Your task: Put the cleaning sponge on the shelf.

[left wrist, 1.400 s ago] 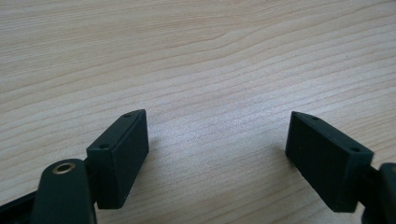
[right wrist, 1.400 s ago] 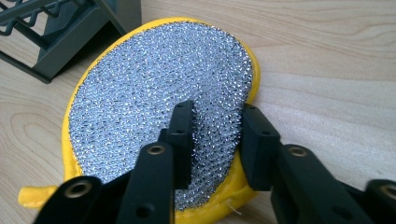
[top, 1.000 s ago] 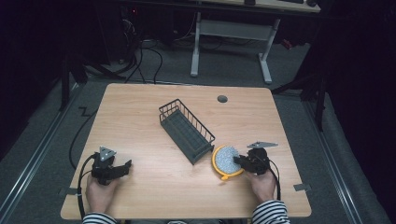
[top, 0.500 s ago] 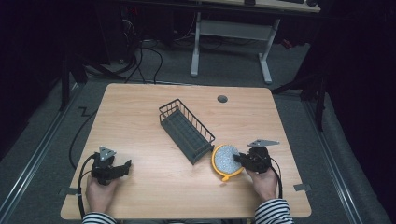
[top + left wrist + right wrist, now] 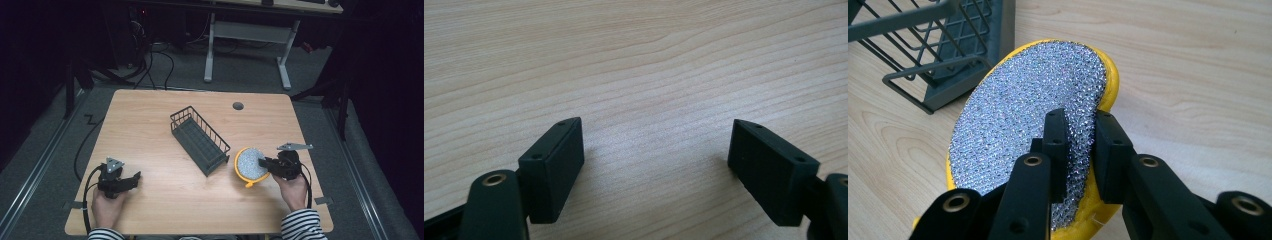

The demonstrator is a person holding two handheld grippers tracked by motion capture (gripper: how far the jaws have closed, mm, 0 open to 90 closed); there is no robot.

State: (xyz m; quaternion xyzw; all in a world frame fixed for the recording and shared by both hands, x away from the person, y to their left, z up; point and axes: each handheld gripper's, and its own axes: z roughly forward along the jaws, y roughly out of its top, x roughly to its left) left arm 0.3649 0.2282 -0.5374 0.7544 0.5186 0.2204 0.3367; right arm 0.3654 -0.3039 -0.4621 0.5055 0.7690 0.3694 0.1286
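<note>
A round yellow sponge [image 5: 250,163] with a silvery mesh face [image 5: 1023,120] is held tilted on its edge just right of the wire basket [image 5: 199,140]. My right gripper [image 5: 263,163] is shut on the sponge's near rim; in the right gripper view its jaws pinch that rim [image 5: 1079,145] from both sides. My left gripper [image 5: 134,178] rests low over the table's front left, open, with bare wood between its jaws [image 5: 656,155].
The dark wire basket [image 5: 933,55] lies diagonally at the table's middle. A round cable hole [image 5: 238,106] sits near the far edge. A desk frame [image 5: 247,30] and cables [image 5: 150,55] stand on the floor beyond the table.
The sponge has tipped slightly more upright in the right gripper. The left gripper has not moved.
</note>
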